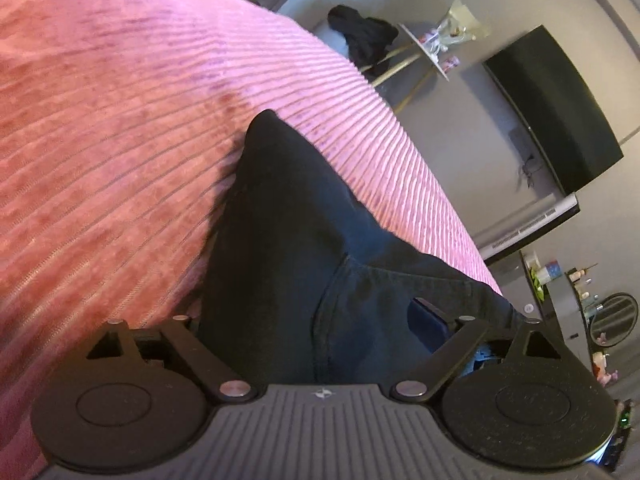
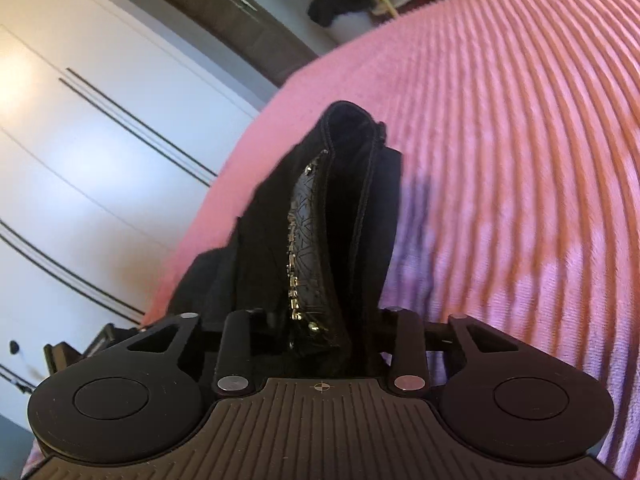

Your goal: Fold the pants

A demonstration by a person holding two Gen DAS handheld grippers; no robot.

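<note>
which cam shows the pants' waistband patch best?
Right wrist: the embossed patch on the pants sits centre frame, studs readable. Left wrist shows only plain dark denim draped toward the bedspread; no patch visible.

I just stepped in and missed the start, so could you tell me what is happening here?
A person is folding dark pants over a bed with a pink ribbed blanket. Both handheld claws grip the fabric: the left claw holds denim near a pocket, and the right claw holds a bunched part with a shiny embossed patch. The pants look lifted, not yet laid flat.

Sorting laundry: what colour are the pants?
Black pants, clearest in the left wrist view.
</note>
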